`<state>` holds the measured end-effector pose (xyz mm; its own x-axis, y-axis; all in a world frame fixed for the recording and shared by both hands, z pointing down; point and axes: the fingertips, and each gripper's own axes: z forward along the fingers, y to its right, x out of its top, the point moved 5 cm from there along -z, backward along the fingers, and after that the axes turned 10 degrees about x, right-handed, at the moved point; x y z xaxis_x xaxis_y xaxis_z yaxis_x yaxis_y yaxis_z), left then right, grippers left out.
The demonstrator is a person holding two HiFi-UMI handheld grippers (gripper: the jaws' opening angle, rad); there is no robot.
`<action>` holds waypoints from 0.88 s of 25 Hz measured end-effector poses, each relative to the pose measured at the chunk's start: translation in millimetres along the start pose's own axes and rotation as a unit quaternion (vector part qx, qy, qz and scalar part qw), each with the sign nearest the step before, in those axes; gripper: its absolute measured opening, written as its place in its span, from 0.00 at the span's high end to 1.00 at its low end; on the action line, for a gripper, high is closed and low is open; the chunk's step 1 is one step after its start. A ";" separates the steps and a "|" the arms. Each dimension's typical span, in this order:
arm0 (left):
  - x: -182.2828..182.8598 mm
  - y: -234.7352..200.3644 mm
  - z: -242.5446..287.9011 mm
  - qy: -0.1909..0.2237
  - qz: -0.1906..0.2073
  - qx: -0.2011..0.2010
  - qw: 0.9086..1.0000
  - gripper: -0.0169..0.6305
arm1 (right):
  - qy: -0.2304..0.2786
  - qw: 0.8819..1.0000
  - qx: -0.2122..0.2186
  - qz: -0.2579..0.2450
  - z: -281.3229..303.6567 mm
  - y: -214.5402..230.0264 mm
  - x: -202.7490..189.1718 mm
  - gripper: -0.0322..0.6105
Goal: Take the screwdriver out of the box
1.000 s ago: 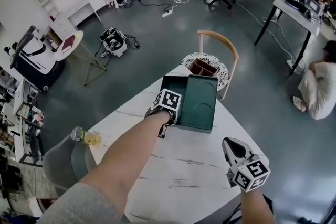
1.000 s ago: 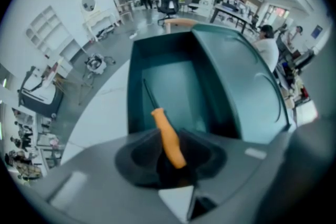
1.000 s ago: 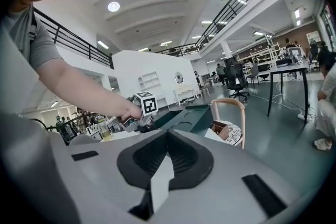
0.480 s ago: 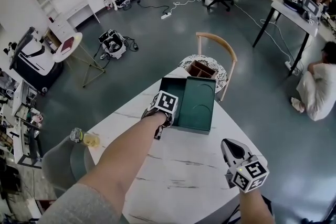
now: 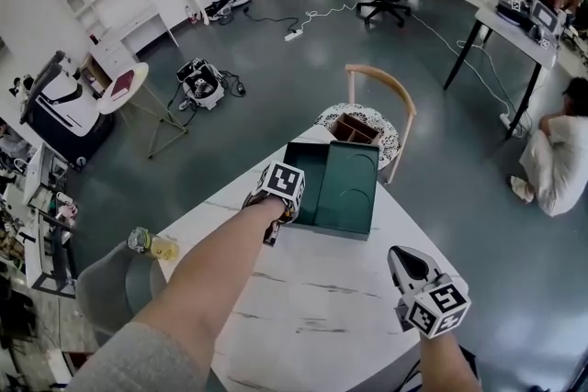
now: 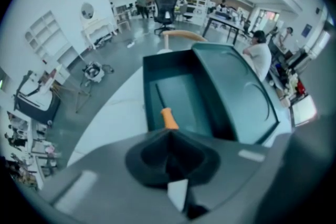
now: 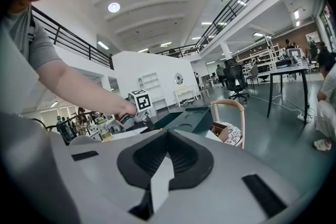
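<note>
My left gripper (image 6: 169, 132) – black-and-white square marker on its cube – has just closed on the orange handle of the screwdriver (image 6: 168, 117). It lies inside the open green box (image 6: 151, 86), shaft pointing away lengthwise. My right gripper (image 5: 398, 252) (jaws together, empty) hovers over the white table (image 5: 312, 298); a chair (image 5: 381, 73) stands beyond.

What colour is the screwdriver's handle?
The screwdriver has an orange handle, clearest in the left gripper view.

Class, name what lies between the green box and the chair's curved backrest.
A small brown divided tray sits on the lace-covered seat, between green box and backrest; the head view shows it.
</note>
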<state>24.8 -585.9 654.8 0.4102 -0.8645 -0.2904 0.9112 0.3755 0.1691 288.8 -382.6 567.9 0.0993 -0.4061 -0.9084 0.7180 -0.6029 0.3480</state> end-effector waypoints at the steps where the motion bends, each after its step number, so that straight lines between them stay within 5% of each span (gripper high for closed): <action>1: -1.8 0.0 2.2 -0.004 -0.004 -0.006 1.000 0.97 | 0.000 1.000 0.001 -0.001 0.6 -0.3 0.2 0.94; 10: -13.8 14.7 19.6 -0.056 -0.054 -0.058 0.995 0.91 | 0.000 1.000 0.000 0.006 -4.0 1.8 -5.6 0.94; 14: -12.8 24.6 21.2 -0.075 -0.040 -0.082 0.993 0.78 | 0.003 1.000 -0.001 0.009 -4.4 3.1 -4.2 0.94; 22: 3.9 0.6 3.9 -0.066 -0.019 -0.069 0.995 0.76 | 0.012 1.000 -0.006 0.016 -7.6 5.3 0.2 0.94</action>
<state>26.8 -590.4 657.4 0.3744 -0.9122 -0.1666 0.9265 0.3755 0.0262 297.8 -380.6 567.8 0.1388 -0.4092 -0.9018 0.7217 -0.5818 0.3751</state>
